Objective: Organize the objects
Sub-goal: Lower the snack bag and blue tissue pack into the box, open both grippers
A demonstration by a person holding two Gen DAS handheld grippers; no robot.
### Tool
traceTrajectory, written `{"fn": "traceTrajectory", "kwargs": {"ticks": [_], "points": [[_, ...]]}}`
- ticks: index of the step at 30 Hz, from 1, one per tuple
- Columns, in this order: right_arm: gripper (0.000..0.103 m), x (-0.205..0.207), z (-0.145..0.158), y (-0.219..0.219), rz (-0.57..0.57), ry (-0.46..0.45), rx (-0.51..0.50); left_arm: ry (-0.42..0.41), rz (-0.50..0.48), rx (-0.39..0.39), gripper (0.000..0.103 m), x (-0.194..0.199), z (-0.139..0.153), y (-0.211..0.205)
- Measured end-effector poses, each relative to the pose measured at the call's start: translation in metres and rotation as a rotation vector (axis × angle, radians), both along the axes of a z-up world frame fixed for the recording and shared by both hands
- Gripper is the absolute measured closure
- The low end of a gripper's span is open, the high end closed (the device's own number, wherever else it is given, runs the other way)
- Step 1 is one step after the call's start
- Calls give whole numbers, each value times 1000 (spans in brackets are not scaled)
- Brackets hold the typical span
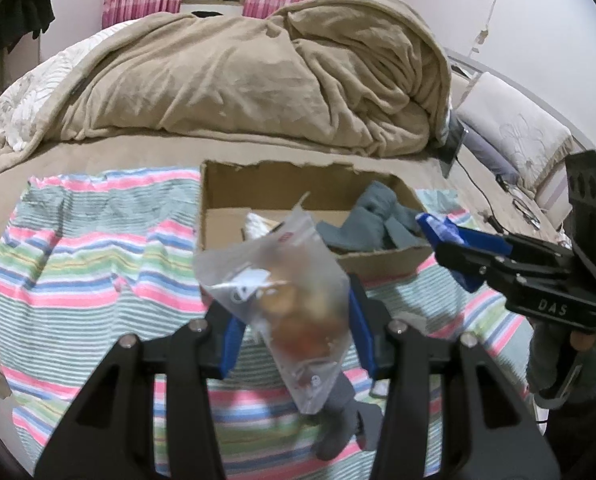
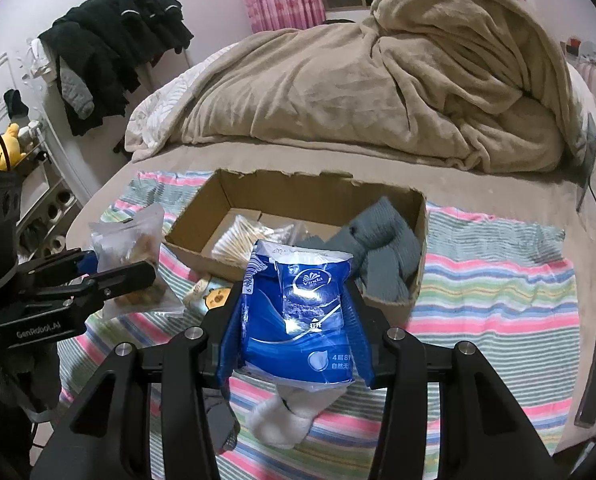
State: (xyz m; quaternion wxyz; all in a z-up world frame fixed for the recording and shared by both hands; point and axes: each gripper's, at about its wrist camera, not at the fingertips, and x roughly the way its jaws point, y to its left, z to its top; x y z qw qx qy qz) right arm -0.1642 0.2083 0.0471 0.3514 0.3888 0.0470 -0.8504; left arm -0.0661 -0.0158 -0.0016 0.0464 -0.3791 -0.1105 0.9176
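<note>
Both tools are loaded and raised over the striped cloth point(image 2: 498, 264) spread on the bed point(image 2: 117, 184), evidently so each item can be carried to the cardboard box point(image 2: 416, 216) that sits at the cloth's far edge. The left tool point(image 1: 293, 312) is clamped on a clear plastic bag point(image 1: 281, 280) of brownish contents, gripped around its middle so the bag stands up between the blue pads with its sealed top pointing toward the box; in the right wrist view it hangs just left of the box's near left corner. The right tool point(image 2: 293, 320) is closed on a blue tissue pack point(image 2: 298, 312), pinched by its sides, near the middle of the box's near wall. The box already holds a packet of cotton swabs point(image 2: 237, 236) on its left and a grey-blue knitted garment point(image 2: 382, 248) slumped over its right side, so the open floor between them looks the likely place for both loads. Still loose on the cloth are a white sock point(image 2: 281, 416) beneath the tissue pack, a grey sock point(image 1: 338, 412) beneath the bag, and a small yellow-printed packet point(image 2: 209, 296) by the box.
</note>
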Motion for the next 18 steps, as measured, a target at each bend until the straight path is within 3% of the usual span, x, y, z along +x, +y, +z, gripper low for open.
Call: {"fn": "traceTrajectory", "kwargs": {"ticks": [18], "points": [[54,-18,9,-20,9,20,-16,46,17,-37,56,-28,12,-23]]}}
